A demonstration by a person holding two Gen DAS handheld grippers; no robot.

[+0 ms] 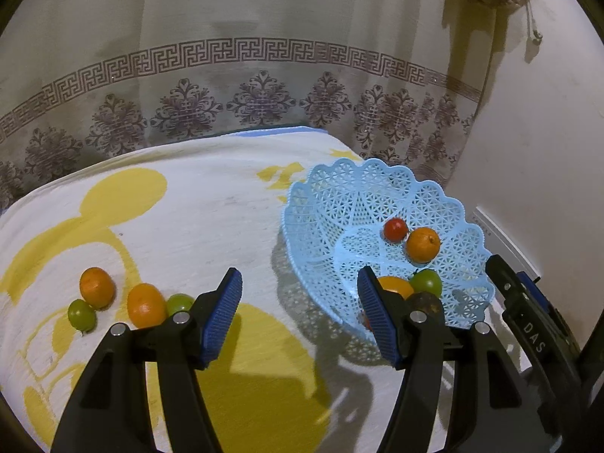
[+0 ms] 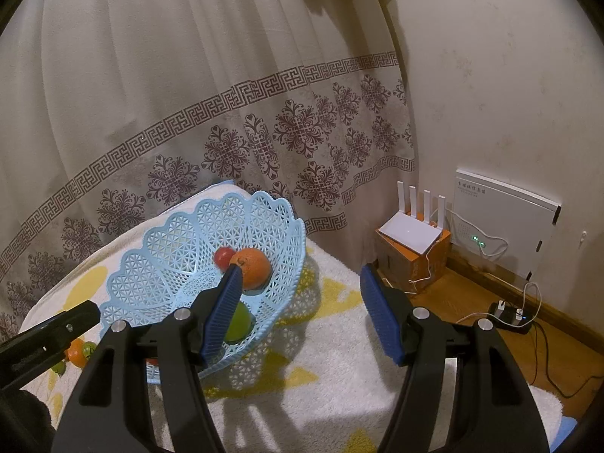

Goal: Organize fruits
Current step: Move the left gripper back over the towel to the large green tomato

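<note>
A light blue lattice basket (image 1: 321, 204) sits on a white and yellow towel (image 1: 211, 219). In it lie a red fruit (image 1: 395, 229), an orange (image 1: 423, 244), a green fruit (image 1: 427, 282), a yellow-orange fruit (image 1: 394, 286) and a dark brown fruit (image 1: 424, 302). Two oranges (image 1: 96, 287) (image 1: 146, 305) and two green fruits (image 1: 81, 314) (image 1: 180, 303) lie on the towel at left. My left gripper (image 1: 300, 315) is open and empty, between the loose fruits and the basket. My right gripper (image 2: 298, 313) is open and empty beside the basket (image 2: 158, 241); it also shows in the left wrist view (image 1: 528, 302).
A patterned curtain (image 1: 226, 75) hangs behind the towel. On the wooden floor at right stand a white router (image 2: 411, 230) on an orange box, a wall panel (image 2: 506, 219) and a black power adapter (image 2: 509, 315) with cables.
</note>
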